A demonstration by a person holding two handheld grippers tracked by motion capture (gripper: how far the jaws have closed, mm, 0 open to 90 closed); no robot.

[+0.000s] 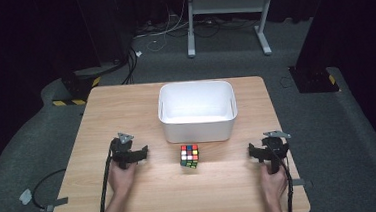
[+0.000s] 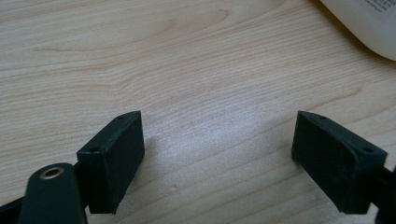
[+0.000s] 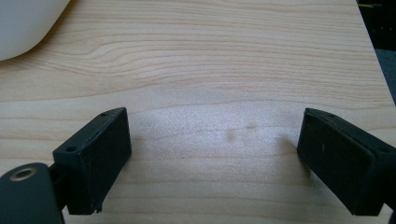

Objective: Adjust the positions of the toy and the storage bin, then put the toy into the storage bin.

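You rest both hands on the near part of the wooden counter (image 1: 126, 105), one pair of tongs in each. The left tongs (image 1: 135, 155) and the right tongs (image 1: 259, 151) both stand apart with nothing but bare wood between their jaws, likely a ready pose. Between them, untouched, sits a colour-tiled puzzle cube (image 1: 189, 156), just on the near side of a white bin (image 1: 198, 128), probably its destination. The bin's floor looks bare, though its near wall hides the nearest strip. Each tongs camera catches one cut-off corner of the bin.
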